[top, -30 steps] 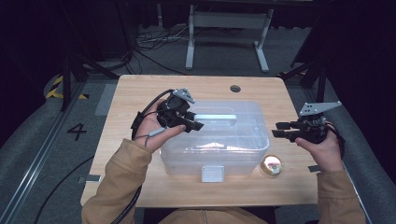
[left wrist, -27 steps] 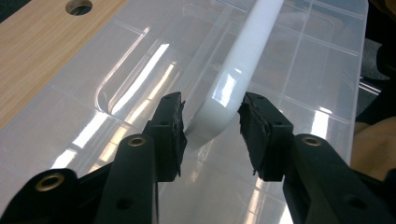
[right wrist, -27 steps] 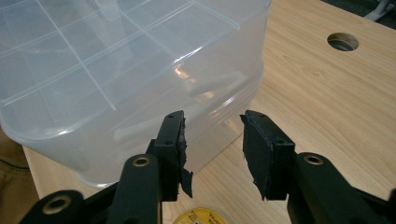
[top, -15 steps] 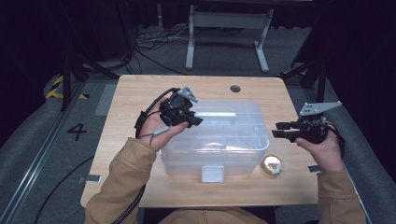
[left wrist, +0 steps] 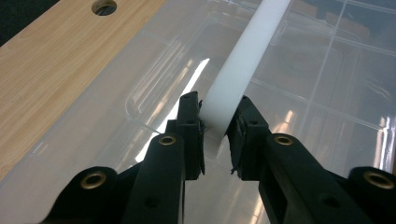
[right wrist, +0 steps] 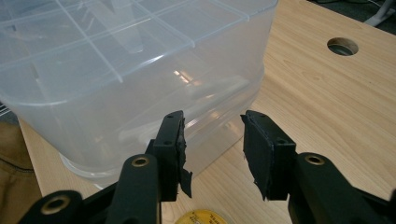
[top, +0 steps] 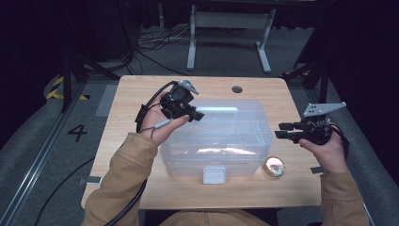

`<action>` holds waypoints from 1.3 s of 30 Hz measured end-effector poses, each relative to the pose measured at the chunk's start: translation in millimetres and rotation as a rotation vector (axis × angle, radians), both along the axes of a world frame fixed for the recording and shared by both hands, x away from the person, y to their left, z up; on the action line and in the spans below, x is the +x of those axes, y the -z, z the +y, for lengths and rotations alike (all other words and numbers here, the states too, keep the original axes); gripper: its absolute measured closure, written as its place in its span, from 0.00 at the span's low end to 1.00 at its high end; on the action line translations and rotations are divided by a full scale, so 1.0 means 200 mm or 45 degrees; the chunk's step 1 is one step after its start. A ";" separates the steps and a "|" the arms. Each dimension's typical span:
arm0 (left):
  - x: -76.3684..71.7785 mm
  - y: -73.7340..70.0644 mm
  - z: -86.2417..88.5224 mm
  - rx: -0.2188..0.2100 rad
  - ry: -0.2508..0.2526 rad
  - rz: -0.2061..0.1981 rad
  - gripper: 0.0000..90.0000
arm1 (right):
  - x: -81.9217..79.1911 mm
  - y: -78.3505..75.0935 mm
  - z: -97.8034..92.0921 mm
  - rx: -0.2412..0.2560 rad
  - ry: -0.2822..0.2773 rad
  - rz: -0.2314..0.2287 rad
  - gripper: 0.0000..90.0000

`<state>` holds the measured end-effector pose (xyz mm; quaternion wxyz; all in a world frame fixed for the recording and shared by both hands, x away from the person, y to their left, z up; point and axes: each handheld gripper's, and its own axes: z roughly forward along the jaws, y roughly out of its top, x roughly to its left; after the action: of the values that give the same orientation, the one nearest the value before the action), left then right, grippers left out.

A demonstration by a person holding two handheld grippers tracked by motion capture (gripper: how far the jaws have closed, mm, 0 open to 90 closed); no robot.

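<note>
Since the earlier frames, the left gripper point(top: 200, 116) had drifted a little up and toward the far side of the worktop point(top: 141, 94), settling over the far-left corner of the clear plastic box point(top: 244, 141); the right gripper point(top: 281, 130) had barely shifted from its place off the box's right end.

In the left gripper view, the left gripper point(left wrist: 215, 135) was clamped on a white strip point(left wrist: 243, 65), its jaws pressed against both sides of the strip's lower end. The strip ran up and away from the jaws across the box's translucent lid point(left wrist: 303, 93). In the high view the same strip point(top: 221, 109) lay along the far edge of the box top, just beyond the jaws.

The right gripper point(right wrist: 212, 154) had its jaws apart with nothing between them, pointed at the lower side wall of the box point(right wrist: 116, 107) and near it without touching.

Counted: one clear box, sitting in the middle of the worktop; one white strip; one white latch point(top: 214, 174) on the box's near side; one small round gold tin point(top: 274, 166) on the worktop just beside the box's near-right corner, its yellow edge point(right wrist: 201, 217) also seen below the right gripper's jaws; one round hole point(top: 237, 89) in the worktop beyond the box; two grippers, one in each of the person's hands
</note>
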<state>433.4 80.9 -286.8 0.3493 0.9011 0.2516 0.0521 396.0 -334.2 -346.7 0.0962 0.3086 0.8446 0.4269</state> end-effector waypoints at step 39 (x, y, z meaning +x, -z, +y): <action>0.11 -0.09 0.01 -0.041 -0.055 0.025 0.84 | -0.04 0.07 0.14 -0.125 -0.403 0.092 1.00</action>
<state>455.9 82.8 -269.4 0.3599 0.8902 0.2753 0.0468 388.4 -305.9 -360.5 0.0123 0.1819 0.9053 0.3836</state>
